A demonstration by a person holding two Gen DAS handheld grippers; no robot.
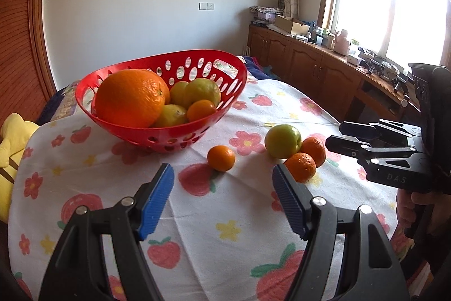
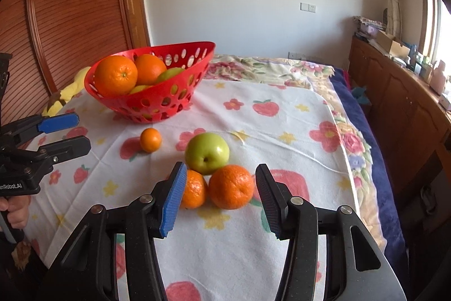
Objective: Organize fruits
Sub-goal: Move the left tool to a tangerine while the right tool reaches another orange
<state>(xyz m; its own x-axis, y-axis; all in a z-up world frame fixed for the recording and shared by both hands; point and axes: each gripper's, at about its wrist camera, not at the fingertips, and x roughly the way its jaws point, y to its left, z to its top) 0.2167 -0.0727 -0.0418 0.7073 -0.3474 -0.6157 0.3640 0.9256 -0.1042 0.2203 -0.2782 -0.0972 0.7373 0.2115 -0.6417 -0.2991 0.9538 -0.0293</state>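
the red basket [image 1: 157, 137] holds several fruits; three mandarins and a green apple [image 2: 206, 148] remain on the cloth; left gripper [image 1: 222, 202] and right gripper [image 2: 221, 202] both gape, grasping nothing.

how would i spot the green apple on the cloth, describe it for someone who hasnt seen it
Start at the red basket on the strawberry cloth. In front of it, three fruits huddle together. The green apple is the rearmost, the only green one, behind two oranges.

Black claw [image 1: 222, 182] with ribbed blue pads [image 1: 156, 202].
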